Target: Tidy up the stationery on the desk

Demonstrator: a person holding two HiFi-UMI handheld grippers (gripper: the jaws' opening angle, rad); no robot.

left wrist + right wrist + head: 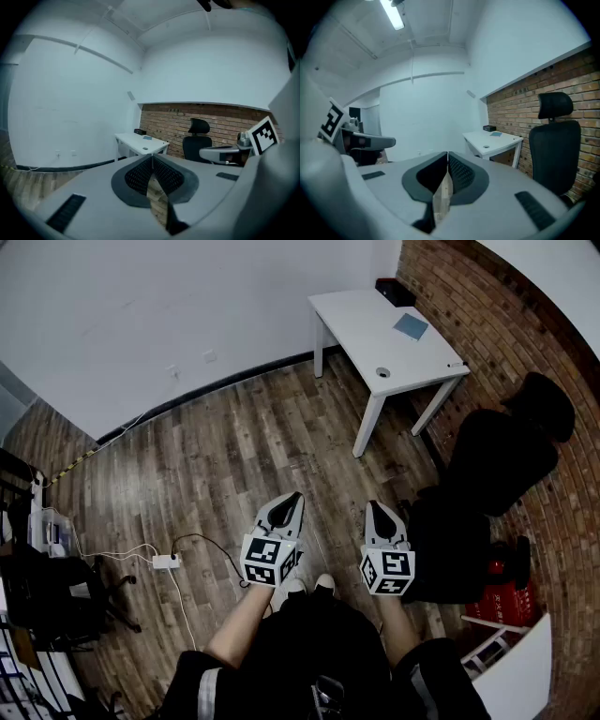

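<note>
The left claw (294, 497) and right claw (375, 506) are hovering over the wooden floor (225, 446), each pressed together and empty. A blue notebook (411, 326) and pen (456, 364) are lying on the white desk (361, 320), far right, well apart from both.

Ahead of me, the white desk (361, 329) bears a flat blue-grey square pad (411, 326), a black box (395, 292) beyond it, and a small round grey object (382, 372) nearer.
</note>
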